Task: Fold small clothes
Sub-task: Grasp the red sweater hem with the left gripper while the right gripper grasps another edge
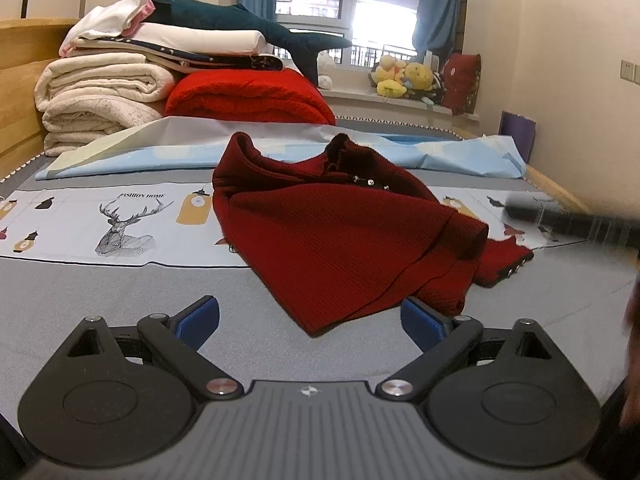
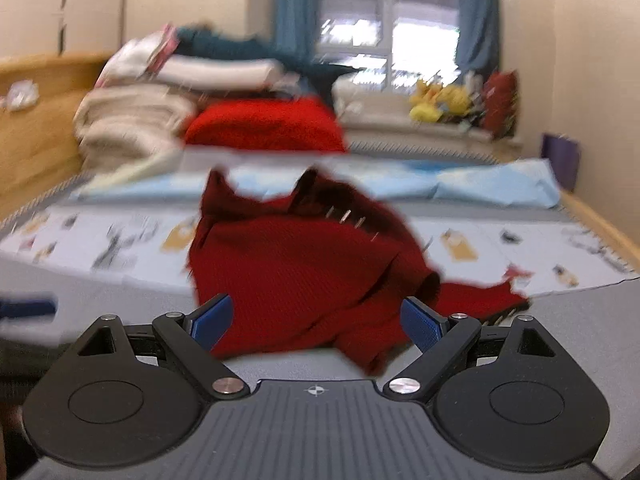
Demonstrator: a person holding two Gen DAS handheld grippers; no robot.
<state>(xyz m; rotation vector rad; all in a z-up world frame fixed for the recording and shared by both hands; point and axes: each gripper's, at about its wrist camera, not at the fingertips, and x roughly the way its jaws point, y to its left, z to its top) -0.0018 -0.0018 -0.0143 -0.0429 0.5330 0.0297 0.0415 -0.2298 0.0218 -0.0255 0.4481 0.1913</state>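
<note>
Grey mattress cover (image 1: 120, 288) of the bed spread wide beneath everything, with a printed sheet (image 1: 120, 220) bearing a deer drawing laid across it. Stacked beyond the sweater, toward the wooden headboard: cream blankets (image 1: 100, 96), a red blanket (image 1: 248, 96), a dark plush shark (image 1: 248, 24) on top. Behind the sweater, a pale blue sheet (image 1: 460, 152) in a crumpled band; further back, on the window ledge, yellow plush toys (image 1: 404, 78).

Dark red ribbed sweater (image 1: 340, 240) lying rumpled on the bed, half on the printed sheet, half on the grey cover. Collar raised at the far side, 1 cuffed sleeve (image 1: 504, 258) with small metal studs trailing off to the right of the body. Likely soft, light and limp, prone to sagging and slipping out of shape when lifted; hem corner nearest the cameras and the cuff look like the firmest places to pinch.

Left gripper (image 1: 310, 320) just short of the near hem, blue pads spread wide, nothing between them. Right gripper (image 2: 316, 320) likewise spread wide and empty, low over the near edge of the sweater; that view blurred. Dark blurred bar (image 1: 568, 220) to the right of the sweater in the left view, probably part of the other tool. Nothing on the bed blocking the way to the hem.
</note>
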